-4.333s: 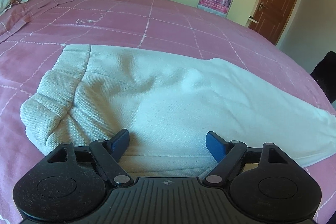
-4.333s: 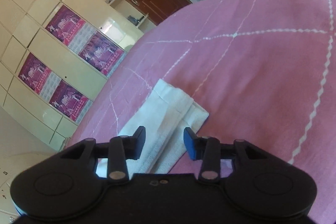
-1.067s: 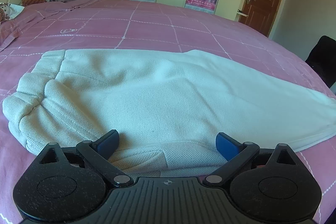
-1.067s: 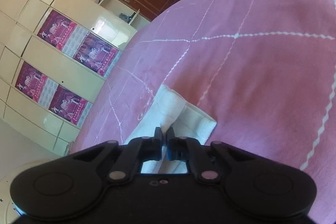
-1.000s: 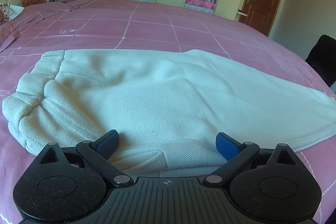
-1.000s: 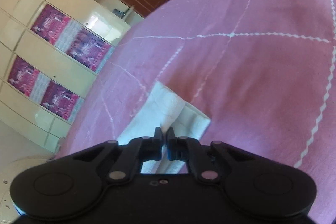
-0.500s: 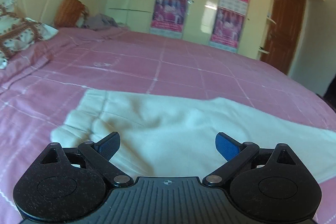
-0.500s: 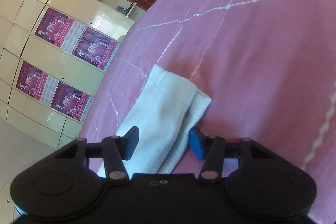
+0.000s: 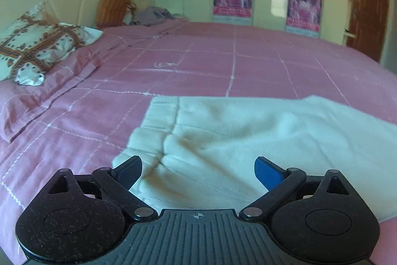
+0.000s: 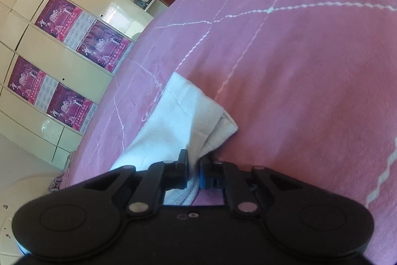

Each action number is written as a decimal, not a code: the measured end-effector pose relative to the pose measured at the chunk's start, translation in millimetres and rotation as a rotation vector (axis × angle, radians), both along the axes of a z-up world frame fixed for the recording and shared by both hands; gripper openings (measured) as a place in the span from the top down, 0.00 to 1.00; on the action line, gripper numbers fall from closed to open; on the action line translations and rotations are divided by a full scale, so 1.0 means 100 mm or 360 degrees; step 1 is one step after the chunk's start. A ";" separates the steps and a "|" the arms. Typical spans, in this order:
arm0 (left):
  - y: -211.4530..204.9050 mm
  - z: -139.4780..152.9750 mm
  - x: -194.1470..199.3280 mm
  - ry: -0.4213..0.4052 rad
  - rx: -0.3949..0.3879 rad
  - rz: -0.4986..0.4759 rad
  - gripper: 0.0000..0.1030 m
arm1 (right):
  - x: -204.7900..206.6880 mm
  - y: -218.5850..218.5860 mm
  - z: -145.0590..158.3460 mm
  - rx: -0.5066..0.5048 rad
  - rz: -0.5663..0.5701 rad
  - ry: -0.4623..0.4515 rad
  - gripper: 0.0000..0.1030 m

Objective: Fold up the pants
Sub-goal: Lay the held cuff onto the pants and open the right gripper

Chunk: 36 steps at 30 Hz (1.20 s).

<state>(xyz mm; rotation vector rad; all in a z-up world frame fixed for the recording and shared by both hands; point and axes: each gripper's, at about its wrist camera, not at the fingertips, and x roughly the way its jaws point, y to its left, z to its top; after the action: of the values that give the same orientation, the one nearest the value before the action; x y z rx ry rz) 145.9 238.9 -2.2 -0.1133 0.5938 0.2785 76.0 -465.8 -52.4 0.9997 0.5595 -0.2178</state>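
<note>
Pants, cream, lie flat on pink bedspread; waistband to the left, legs run off right edge of left view, blurred. Left gripper released, jaws wide above waist area. Right gripper has just closed, clenched on leg hem; pinch point partly hidden by fingers.

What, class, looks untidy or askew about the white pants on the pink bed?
The pants lie mostly flat on the pink bedspread, but the waistband is bunched into lumpy folds. At the other end, the leg cuffs are pinched up and crumpled in the right gripper.
</note>
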 end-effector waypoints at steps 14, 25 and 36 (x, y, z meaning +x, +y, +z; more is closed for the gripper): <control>0.54 -0.48 0.15 0.0202 -0.0344 0.0087 0.05 | 0.18 0.15 0.17 -0.0116 -0.0007 0.0154 0.91; 0.64 -0.35 -0.08 0.0175 -0.0458 0.0076 0.05 | 0.65 1.24 1.10 -0.0560 0.0259 -0.0052 0.92; 0.65 -0.34 -0.32 0.0188 -0.0503 -0.0008 0.05 | 1.13 3.73 0.84 -0.0625 0.1272 -0.0066 0.92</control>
<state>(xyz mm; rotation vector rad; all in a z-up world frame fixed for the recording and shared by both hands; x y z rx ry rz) 113.5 303.9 -35.8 -0.4018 0.7528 0.1854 188.6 -92.5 31.4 0.3480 0.7993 0.3928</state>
